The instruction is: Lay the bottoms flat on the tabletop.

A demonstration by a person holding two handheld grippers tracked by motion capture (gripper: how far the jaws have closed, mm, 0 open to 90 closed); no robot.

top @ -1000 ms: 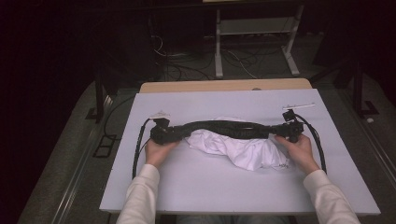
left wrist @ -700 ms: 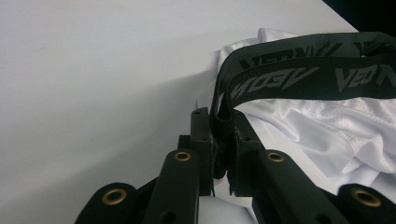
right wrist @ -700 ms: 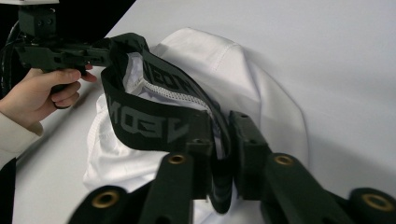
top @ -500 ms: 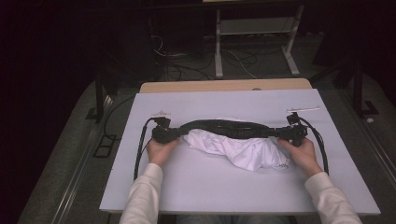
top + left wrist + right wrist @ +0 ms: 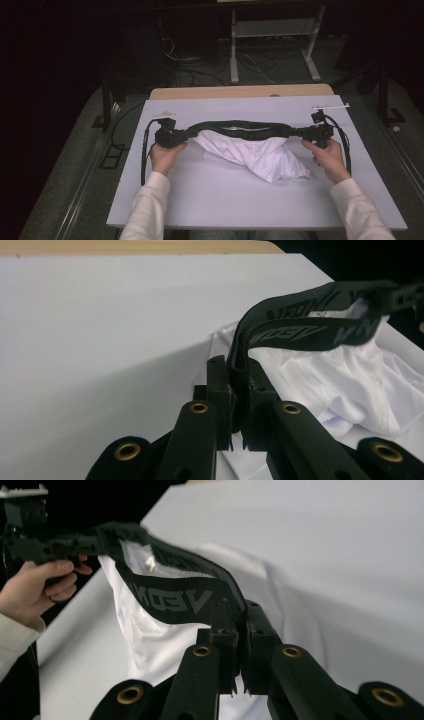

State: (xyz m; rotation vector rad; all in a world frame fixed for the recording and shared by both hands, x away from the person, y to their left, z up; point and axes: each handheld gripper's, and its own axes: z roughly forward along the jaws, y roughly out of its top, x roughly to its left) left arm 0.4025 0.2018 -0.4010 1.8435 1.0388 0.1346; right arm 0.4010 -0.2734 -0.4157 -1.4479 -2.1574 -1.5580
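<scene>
A white garment (image 5: 255, 152) with a black lettered waistband (image 5: 240, 128) hangs stretched between my two grippers above the white table (image 5: 210, 200). My left gripper (image 5: 186, 134) is shut on the waistband's left end, seen up close as the waistband (image 5: 300, 325) running out of the left gripper (image 5: 239, 385). My right gripper (image 5: 299, 132) is shut on the right end, where the waistband (image 5: 175, 595) leaves the right gripper (image 5: 239, 622). The white cloth (image 5: 345, 390) sags onto the table below the band. The white cloth (image 5: 150, 640) droops under the band too.
The white table top has bare room in front of and behind the garment. A wooden strip (image 5: 240, 92) runs along its far edge. Beyond it stand a metal frame (image 5: 272, 37) and floor cables (image 5: 200, 70). Black cables (image 5: 146, 150) trail from each gripper.
The waistband has been drawn out a little straighter between the grippers, and the white cloth has shifted slightly on the table. Both hands stay roughly where they were.
</scene>
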